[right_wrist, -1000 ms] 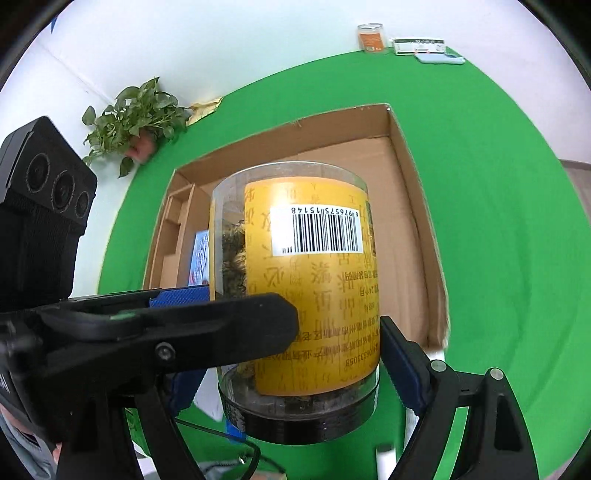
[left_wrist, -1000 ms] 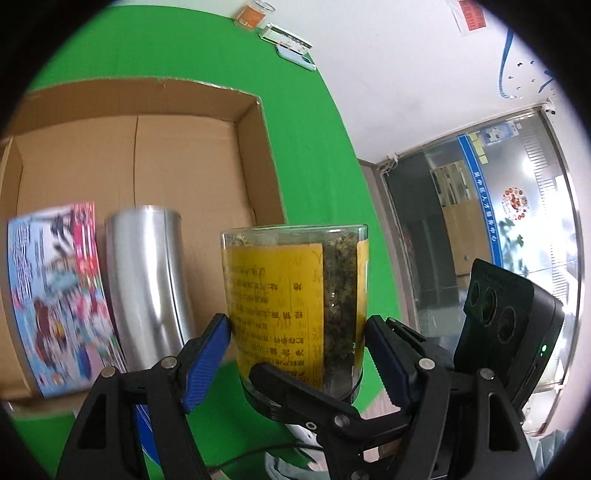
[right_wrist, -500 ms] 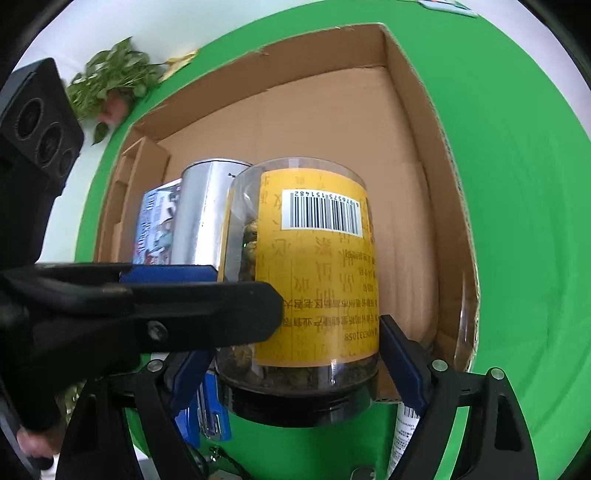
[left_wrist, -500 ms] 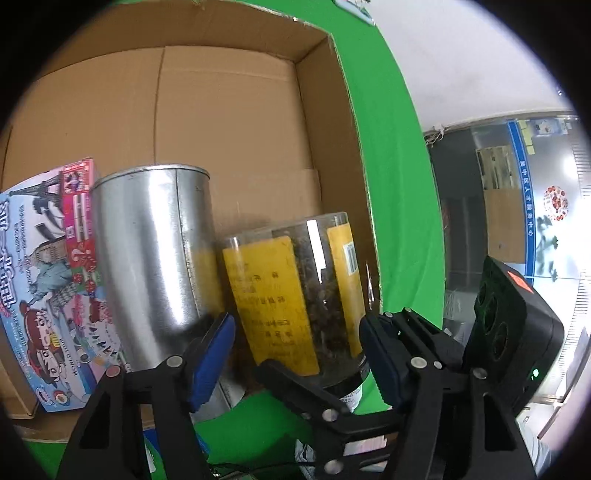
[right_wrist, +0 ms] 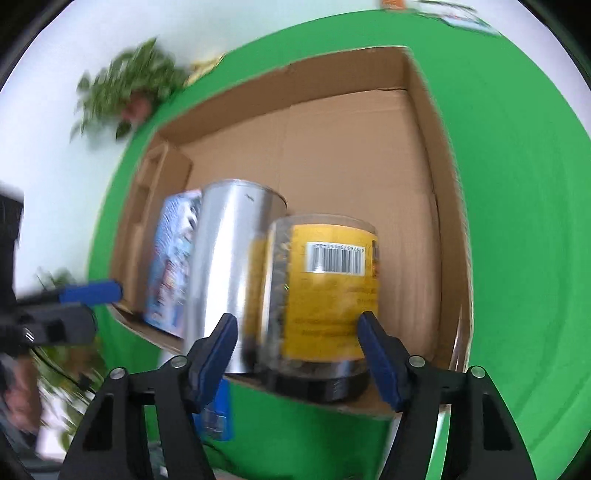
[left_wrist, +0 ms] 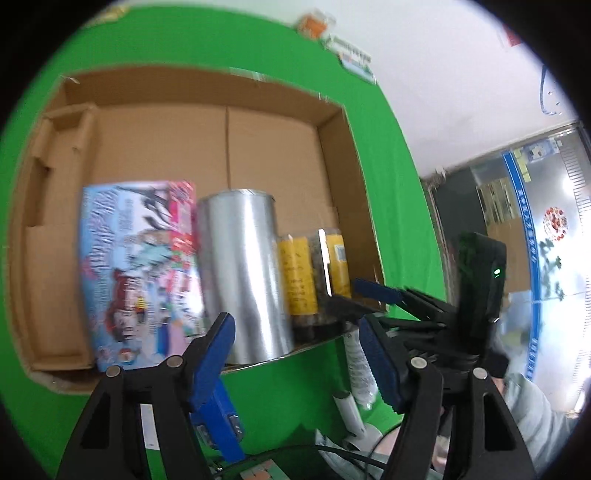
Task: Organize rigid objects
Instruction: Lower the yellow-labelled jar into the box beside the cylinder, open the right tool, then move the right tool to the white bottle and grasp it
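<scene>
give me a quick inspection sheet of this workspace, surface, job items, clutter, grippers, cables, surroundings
surface: green cloth with an open cardboard box on it.
job's things: colourful carton, silver can and yellow-label jar stand side by side at the box's near wall.
clutter: orange-label container and flat packets at the cloth's far edge; white bottle near the grippers.
grippers: left gripper open, nothing between its pads; right gripper has just been closing, jar between its pads, contact unclear.
cables: dark cable below the left gripper.
surroundings: white wall, potted plant, glass front.
</scene>
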The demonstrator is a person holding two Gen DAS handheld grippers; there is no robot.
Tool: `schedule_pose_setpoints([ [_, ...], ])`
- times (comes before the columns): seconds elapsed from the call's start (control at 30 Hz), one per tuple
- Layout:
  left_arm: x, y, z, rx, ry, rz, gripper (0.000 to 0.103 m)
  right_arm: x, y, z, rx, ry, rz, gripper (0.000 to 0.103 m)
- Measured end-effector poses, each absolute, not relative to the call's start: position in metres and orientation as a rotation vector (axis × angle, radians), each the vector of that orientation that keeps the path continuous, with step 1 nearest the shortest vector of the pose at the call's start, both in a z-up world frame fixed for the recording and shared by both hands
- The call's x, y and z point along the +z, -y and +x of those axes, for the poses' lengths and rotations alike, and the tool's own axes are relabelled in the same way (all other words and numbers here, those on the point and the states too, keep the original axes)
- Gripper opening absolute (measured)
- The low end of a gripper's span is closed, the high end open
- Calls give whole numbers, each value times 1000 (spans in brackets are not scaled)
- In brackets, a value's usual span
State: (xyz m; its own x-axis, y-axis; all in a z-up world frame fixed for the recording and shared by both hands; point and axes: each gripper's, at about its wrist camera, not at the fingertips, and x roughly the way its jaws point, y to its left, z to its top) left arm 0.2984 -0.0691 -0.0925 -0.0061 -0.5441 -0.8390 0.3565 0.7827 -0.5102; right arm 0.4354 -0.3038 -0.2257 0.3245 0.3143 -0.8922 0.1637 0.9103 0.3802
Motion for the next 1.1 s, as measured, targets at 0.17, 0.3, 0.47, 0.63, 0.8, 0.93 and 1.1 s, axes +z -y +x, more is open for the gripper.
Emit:
schedule_pose_setpoints([
  [0.17,-58,47,281,-608,-1170,-81,75,-171,304,392,-53,-1097,384,99],
  [0.3,-41,23,269,-542,-1058,-30,78,-128,289,349,-107,-1030,295,102],
  [0.47,-34,1,255,-601,-1014,-69,9,-96,275,303,-76,-977,349,34],
  [0.63,-31,3,238,-671,-1014,-85,4,-74,264,256,-162,-929,336,68],
  [0.8,-20,6,220,-643,-933,-69,86,-67,268,207,-226,-886,361,100],
  [0.93,-22,7,214,-648,-945,-49,86,-90,277,188,-235,-947,365,100],
  [1.1,-35,9,205,-699,-1072,-104,84,-164,279,174,-166,-1191,347,97],
])
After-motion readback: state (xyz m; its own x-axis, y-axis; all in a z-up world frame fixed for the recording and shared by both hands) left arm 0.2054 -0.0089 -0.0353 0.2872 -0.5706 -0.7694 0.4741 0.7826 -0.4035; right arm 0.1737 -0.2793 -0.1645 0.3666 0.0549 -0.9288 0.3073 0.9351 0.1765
